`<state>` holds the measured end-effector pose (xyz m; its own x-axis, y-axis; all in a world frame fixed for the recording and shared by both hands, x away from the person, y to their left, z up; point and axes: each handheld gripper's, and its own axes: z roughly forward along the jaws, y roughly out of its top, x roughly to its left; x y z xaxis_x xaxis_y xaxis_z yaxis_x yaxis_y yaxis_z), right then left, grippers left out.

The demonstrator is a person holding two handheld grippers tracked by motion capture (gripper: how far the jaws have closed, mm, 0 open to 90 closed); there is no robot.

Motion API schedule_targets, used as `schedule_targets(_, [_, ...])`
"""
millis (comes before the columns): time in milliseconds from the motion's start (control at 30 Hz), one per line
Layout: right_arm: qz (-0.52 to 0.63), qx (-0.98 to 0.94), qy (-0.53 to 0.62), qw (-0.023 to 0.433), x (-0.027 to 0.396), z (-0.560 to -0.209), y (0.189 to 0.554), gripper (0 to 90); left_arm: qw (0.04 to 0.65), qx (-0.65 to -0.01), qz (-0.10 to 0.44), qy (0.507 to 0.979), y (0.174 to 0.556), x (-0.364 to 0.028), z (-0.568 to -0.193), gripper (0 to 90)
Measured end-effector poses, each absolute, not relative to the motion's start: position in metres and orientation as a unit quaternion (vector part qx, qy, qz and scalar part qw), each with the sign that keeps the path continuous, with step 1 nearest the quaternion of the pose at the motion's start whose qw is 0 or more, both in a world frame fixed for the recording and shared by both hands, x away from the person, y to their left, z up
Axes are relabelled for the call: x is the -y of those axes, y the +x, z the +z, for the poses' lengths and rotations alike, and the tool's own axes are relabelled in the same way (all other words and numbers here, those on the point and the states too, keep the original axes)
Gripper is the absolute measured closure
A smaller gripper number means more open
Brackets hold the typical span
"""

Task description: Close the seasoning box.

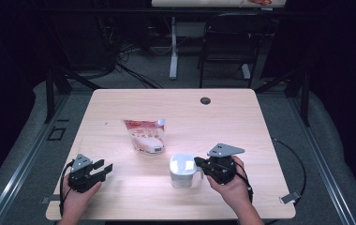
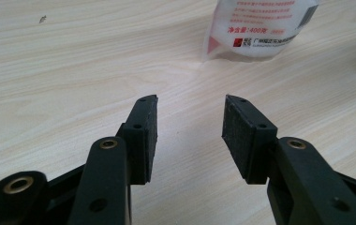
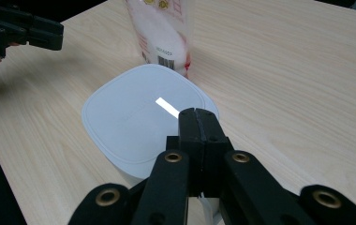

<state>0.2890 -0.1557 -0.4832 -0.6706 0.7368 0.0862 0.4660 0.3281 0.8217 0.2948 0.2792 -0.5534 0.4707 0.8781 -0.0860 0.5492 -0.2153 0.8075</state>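
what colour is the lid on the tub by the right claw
White, plain with a glare streak; the lid shows best in the right gripper view.

On the table (image 1: 120,105) there is one white container (image 1: 182,170) with a closed lid and one pouch (image 1: 145,135) with red print. There are two grippers, the left gripper (image 1: 105,169) and the right gripper (image 1: 198,162), one in each of the two hands. Behind the table there is one black chair (image 1: 227,40) and one second table (image 1: 204,3).

High view looks down the table (image 1: 120,101) from afar; both gripper views skim close, sharing the pouch (image 2: 260,28).
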Motion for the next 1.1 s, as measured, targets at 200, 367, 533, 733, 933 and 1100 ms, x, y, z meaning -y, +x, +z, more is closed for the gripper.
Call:
schedule_targets(200, [0.447, -0.796, 0.378, 0.152, 0.158, -0.485, 0.288, 90.0, 0.409, -0.474, 0.201, 0.754, 0.295, -0.279, -0.553, 55.8])
schedule_targets(367, [0.454, -0.791, 0.383, 0.146, 0.160, -0.487, 0.288, 90.0, 0.409, -0.472, 0.202, 0.754, 0.295, -0.280, -0.553, 55.8])
schedule_targets(533, [0.457, -0.788, 0.387, 0.144, 0.162, -0.488, 0.288, 90.0, 0.410, -0.471, 0.201, 0.755, 0.295, -0.279, -0.553, 55.8])
schedule_targets(733, [0.466, -0.782, 0.392, 0.134, 0.164, -0.489, 0.289, 90.0, 0.410, -0.471, 0.201, 0.755, 0.295, -0.280, -0.552, 55.8])
schedule_targets(933, [0.472, -0.776, 0.399, 0.127, 0.166, -0.491, 0.289, 90.0, 0.410, -0.471, 0.201, 0.755, 0.295, -0.279, -0.552, 55.8])
schedule_targets(1100, [0.473, -0.775, 0.399, 0.126, 0.167, -0.491, 0.289, 90.0, 0.410, -0.471, 0.202, 0.755, 0.295, -0.279, -0.553, 55.7])
